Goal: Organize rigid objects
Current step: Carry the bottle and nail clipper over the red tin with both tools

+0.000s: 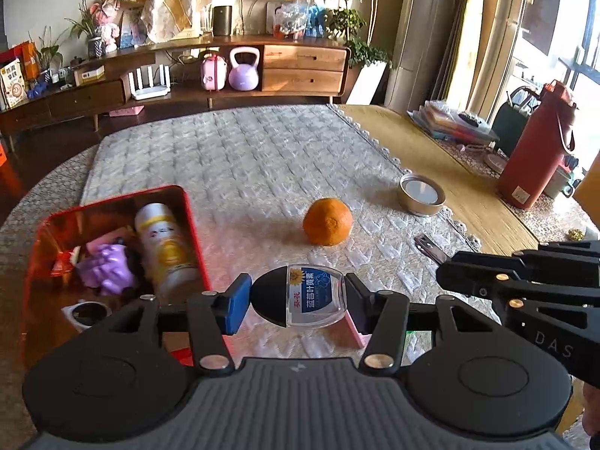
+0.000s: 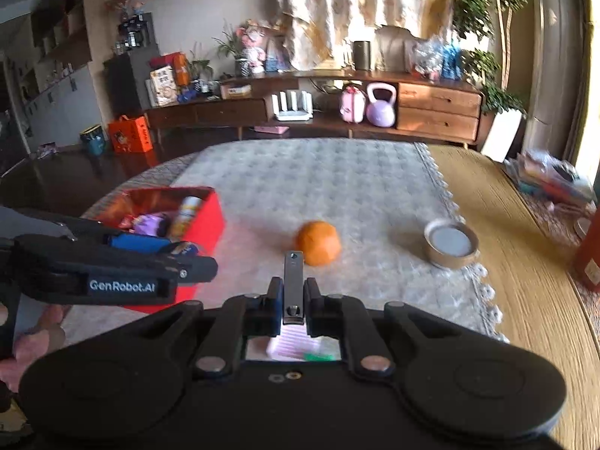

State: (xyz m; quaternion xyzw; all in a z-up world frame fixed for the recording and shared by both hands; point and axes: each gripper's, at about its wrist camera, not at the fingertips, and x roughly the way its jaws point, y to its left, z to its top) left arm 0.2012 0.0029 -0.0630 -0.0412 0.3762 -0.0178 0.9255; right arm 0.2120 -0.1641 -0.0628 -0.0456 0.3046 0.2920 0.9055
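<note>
My left gripper (image 1: 298,300) is shut on a small clear container with a black cap and a blue label (image 1: 313,296), held above the quilted mat just right of the red tin box (image 1: 112,202). The box holds a white-and-yellow spray can (image 1: 165,247), a purple item (image 1: 108,266) and other small things. My right gripper (image 2: 293,302) is shut on a metal nail clipper (image 2: 292,285), held above the mat; it shows at the right edge of the left wrist view (image 1: 487,273). An orange (image 1: 327,226) lies on the mat ahead; it also shows in the right wrist view (image 2: 318,242).
A round tin with a grey lid (image 1: 420,195) sits near the mat's lace edge (image 2: 452,243). A red thermos (image 1: 536,150) and stacked books (image 1: 450,120) stand at the right of the wooden table. A pink item (image 1: 354,332) lies under the left gripper.
</note>
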